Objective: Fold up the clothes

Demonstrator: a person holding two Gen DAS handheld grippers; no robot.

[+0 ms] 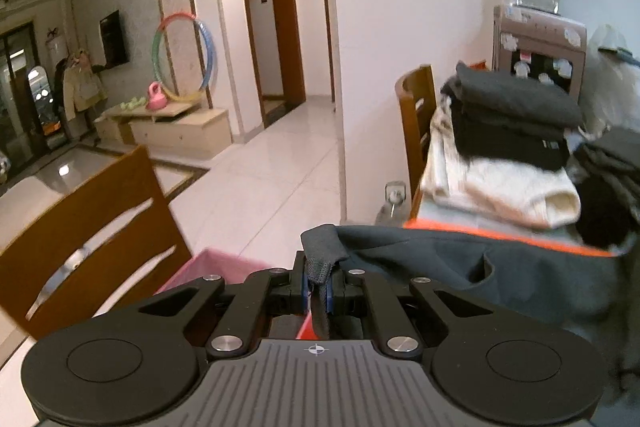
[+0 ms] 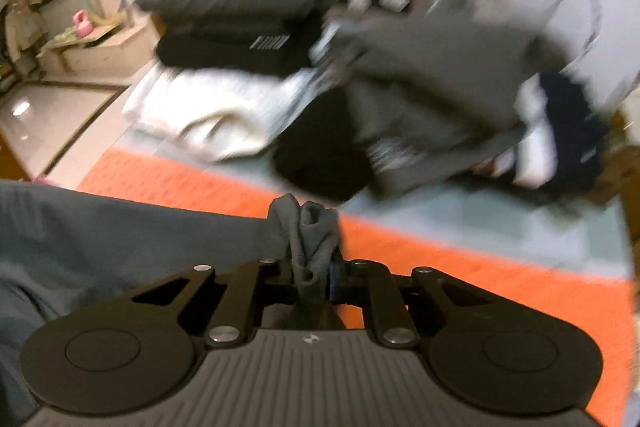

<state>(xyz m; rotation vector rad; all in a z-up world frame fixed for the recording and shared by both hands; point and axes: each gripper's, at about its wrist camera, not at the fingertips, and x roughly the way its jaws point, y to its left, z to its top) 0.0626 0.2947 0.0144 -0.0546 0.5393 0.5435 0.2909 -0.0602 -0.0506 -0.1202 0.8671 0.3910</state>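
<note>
Orange-and-grey table cover [image 2: 460,251] carries a folded stack [image 1: 508,131] and a looser, blurred heap [image 2: 440,99], perhaps awaiting folding. Above it a dark grey-blue garment [image 1: 460,267] hangs stretched between the left gripper [image 1: 319,287] and right gripper [image 2: 316,275], each clamped on a bunched edge.

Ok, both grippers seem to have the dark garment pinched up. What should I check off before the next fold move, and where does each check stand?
1. Left gripper clamped on the dark garment: ok.
2. Right gripper clamped on a bunched edge: ok.
3. Fabric spans flat between the grippers: cannot tell.
4. Orange mat bare ahead of the right gripper: ok.
5. Folded stack sits apart from the garment: ok.
6. Loose grey pile clear of the fold path: cannot tell, blurred.
</note>
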